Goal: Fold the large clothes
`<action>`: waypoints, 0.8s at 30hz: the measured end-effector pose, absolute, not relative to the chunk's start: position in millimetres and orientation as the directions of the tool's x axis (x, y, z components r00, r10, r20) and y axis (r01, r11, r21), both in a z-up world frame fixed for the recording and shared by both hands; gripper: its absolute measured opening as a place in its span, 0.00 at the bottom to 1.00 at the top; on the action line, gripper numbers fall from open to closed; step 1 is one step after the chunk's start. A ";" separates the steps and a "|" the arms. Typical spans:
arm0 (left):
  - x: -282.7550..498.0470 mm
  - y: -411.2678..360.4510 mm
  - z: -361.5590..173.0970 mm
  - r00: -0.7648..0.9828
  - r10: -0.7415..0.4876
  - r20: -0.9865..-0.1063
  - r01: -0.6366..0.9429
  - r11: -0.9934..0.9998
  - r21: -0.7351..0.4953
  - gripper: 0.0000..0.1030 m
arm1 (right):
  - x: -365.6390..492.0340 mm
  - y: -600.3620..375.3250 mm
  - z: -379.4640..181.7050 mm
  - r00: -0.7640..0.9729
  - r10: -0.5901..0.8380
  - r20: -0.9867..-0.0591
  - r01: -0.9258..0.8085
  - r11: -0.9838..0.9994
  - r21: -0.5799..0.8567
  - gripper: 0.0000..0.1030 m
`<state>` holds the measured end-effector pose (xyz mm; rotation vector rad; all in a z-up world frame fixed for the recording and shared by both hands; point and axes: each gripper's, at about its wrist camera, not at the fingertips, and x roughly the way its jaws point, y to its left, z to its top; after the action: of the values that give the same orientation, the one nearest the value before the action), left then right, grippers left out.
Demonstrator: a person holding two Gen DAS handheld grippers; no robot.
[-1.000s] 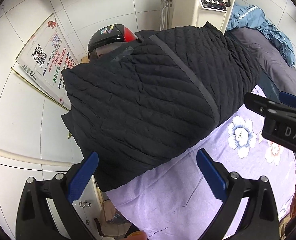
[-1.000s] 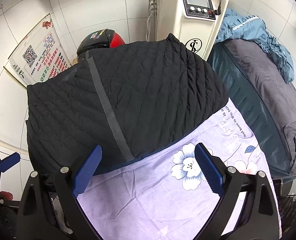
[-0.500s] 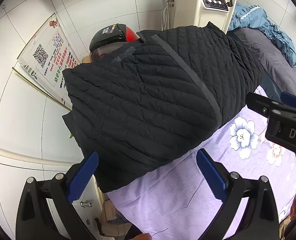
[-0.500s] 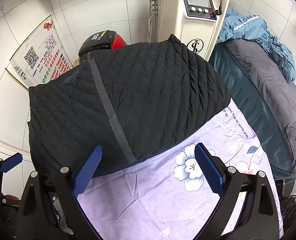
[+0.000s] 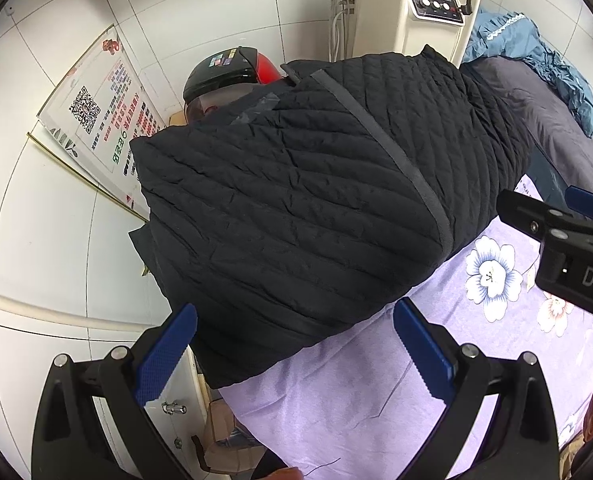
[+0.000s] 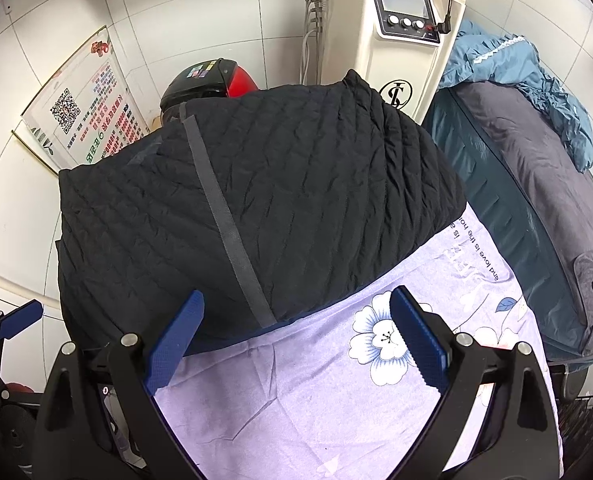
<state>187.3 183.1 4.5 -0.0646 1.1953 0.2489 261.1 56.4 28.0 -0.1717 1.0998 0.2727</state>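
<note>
A black quilted jacket [image 5: 316, 200] lies folded on the far end of a table covered with a lilac flowered sheet [image 5: 376, 400]. A grey tape strip runs across it. It also shows in the right wrist view [image 6: 276, 200]. My left gripper [image 5: 292, 354] is open and empty, just short of the jacket's near left corner. My right gripper [image 6: 294, 340] is open and empty, at the jacket's near edge; it also shows at the right of the left wrist view [image 5: 556, 232].
A cream machine with knobs [image 6: 400, 40] stands against the tiled wall behind the table. A black and red helmet [image 5: 232, 72] and a printed sign [image 5: 100, 120] are at the left. A bed with grey and blue bedding [image 6: 536, 160] is at the right.
Both grippers have drawn back slightly from the jacket and stay open. The jacket has not moved.
</note>
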 end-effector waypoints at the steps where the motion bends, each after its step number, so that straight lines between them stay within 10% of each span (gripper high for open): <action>1: 187.7 183.4 4.4 0.342 0.158 -0.926 -0.226 0.971 0.082 0.94 | 261.3 56.6 27.9 0.426 0.130 -0.895 -0.301 0.953 -0.005 0.90; 24: 186.3 182.7 3.0 0.342 0.155 -0.927 -0.237 0.969 0.074 0.94 | 262.1 57.4 28.6 0.427 0.131 -0.895 -0.304 0.953 -0.005 0.90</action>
<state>186.3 182.7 3.0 -0.0785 1.1950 0.2552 262.1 57.4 28.6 -0.1756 1.0978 0.2732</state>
